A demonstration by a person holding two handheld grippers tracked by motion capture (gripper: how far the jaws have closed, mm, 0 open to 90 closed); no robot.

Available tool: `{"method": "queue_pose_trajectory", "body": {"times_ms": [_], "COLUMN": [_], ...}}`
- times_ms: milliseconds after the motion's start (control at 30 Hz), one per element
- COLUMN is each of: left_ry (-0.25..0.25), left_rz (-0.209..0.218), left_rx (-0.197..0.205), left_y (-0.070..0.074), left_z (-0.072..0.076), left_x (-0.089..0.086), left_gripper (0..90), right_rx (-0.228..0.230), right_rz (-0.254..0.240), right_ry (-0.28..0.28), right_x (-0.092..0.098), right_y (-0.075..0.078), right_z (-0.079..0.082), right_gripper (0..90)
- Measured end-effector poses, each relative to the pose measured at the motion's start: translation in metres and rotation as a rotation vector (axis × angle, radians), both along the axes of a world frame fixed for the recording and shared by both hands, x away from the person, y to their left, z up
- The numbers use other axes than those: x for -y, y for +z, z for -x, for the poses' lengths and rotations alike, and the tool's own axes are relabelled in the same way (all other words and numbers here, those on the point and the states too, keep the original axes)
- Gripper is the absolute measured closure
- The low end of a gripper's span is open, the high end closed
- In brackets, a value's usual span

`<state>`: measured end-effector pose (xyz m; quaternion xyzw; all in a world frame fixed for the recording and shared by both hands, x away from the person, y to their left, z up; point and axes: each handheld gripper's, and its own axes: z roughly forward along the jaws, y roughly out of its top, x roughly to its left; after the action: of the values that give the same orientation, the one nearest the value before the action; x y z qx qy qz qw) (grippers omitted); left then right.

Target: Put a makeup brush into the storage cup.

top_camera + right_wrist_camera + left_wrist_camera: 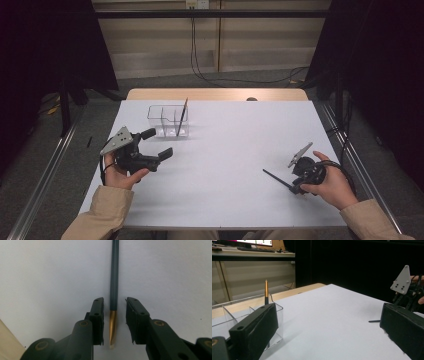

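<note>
A dark slim stick with a gold end [114, 277] lies flat on the white table [225, 125]. My right gripper [114, 312] is lowered over its gold end, one jaw on each side, with a narrow gap left between each pad and the stick, so it is open. From above, the stick [277, 179] points away to the left from the right gripper [298, 189]. A second such stick [182, 116] leans upright in a clear divided box [168, 121]. My left gripper [159, 143] hovers open and empty just left of that box.
The clear box [227, 315] stands close behind one jaw in the left gripper view, its stick [266, 292] rising above it. A wooden strip edges the table's far side [215, 94]. Metal rails run along the floor on both sides.
</note>
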<state>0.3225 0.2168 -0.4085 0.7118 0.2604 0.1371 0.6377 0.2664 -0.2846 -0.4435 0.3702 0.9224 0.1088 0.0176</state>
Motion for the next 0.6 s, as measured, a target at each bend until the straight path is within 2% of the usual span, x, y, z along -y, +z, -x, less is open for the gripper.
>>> {"method": "queue_pose_trajectory", "body": {"times_ms": [67,267,400,600], "left_ry": [0.002,0.001,0.001,0.001], "left_rz": [0.002,0.004,-0.004,-0.007], "left_rx": [-0.001,0.001,0.004,0.011], "left_y": [0.0002,0.0001,-0.0001,0.0010], "left_z": [0.0001,0.0002,0.0001,0.0009], "left_x": [-0.0003,-0.0003,-0.0002,0.0008], "left_gripper": [1.5,1.5,1.5,1.5], "right_rx": [-0.014,-0.014,-0.009,-0.020], "right_rz": [0.005,0.014,0.045,0.064], "right_ry": [-0.007,-0.022,-0.005,-0.021], "right_x": [-0.0009,-0.0002,-0.0038,-0.0071], "right_y": [-0.0012,-0.0023,-0.0028,-0.0030], "right_z": [0.0005,-0.0012,-0.0015,-0.0023], "right_gripper": [71.4,77.2,77.9,80.2]}}
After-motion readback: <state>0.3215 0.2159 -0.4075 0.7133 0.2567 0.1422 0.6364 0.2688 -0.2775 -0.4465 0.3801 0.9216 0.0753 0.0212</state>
